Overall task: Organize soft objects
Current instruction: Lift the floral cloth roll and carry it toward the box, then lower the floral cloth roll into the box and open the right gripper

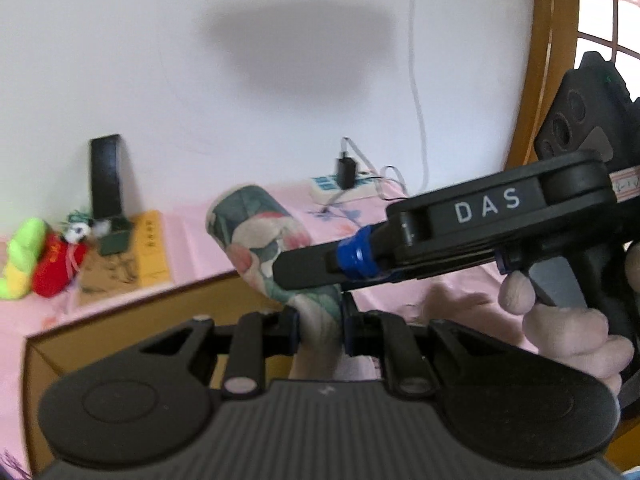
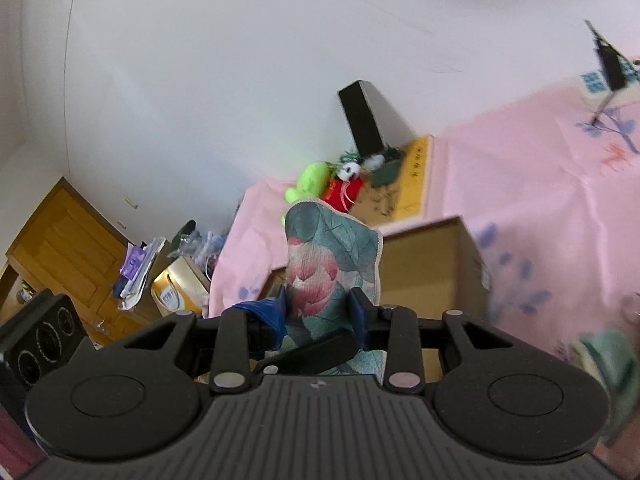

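Floral-printed cloth (image 1: 264, 240), teal leaves with pink blooms, sat pinched between both tongs when I checked the feeds. My left gripper (image 1: 319, 330) had its jaws drawn close together on the lower end of the fabric, which rose past them in a rolled, upright fold. My right gripper (image 2: 320, 312) was clamped on the same cloth (image 2: 334, 248); its blue-padded fingers (image 2: 276, 314) pressed against either side of the fabric. From the left wrist view, the right gripper (image 1: 316, 268) reached in from the right, one black finger lying across the cloth, and my hand (image 1: 560, 320) wrapped its handle.

Below and beyond the cloth stood an open cardboard box (image 2: 424, 264), on a pink tablecloth (image 2: 540, 184) printed with blue sprigs. At the far left of the table lay a green plush toy (image 1: 22, 256) touching a red plush toy (image 1: 56, 268), with a tall black box (image 1: 106, 176) leaning on the white wall (image 1: 200, 60). A white power strip (image 1: 344, 190) with a black plug sat far right, near a wooden door frame (image 1: 536, 80).

I read "DAS" (image 1: 488, 206) in white letters on the right gripper's body. A yellow booklet (image 1: 150, 246) carried vertical characters too small for me to read.
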Action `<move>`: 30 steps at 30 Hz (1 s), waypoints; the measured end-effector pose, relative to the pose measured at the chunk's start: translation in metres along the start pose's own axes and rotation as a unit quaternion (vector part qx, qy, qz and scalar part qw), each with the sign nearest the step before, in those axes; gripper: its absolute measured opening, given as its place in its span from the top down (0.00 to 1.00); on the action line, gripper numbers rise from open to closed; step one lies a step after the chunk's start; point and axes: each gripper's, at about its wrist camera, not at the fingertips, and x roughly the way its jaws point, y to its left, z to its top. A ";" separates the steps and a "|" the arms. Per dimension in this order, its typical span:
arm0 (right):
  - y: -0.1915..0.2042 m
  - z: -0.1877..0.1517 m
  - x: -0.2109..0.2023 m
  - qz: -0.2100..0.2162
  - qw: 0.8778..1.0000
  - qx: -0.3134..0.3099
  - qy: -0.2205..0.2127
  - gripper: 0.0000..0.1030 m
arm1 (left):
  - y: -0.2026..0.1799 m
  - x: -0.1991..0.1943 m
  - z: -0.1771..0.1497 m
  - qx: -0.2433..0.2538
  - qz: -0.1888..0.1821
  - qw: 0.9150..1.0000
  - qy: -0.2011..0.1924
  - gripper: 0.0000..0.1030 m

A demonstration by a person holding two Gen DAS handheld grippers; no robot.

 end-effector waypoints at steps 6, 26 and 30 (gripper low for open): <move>0.008 -0.005 0.063 -0.023 0.999 0.000 0.023 0.83 | 0.052 0.020 -0.022 -0.011 0.014 0.999 0.039 0.86; -0.003 -0.046 0.170 -0.110 0.976 0.095 0.162 0.83 | 0.132 0.068 -0.083 -0.086 0.028 0.975 0.204 0.83; -0.001 -0.048 0.179 -0.103 0.973 0.111 0.173 0.83 | 0.139 0.064 -0.084 -0.090 0.043 0.973 0.210 0.80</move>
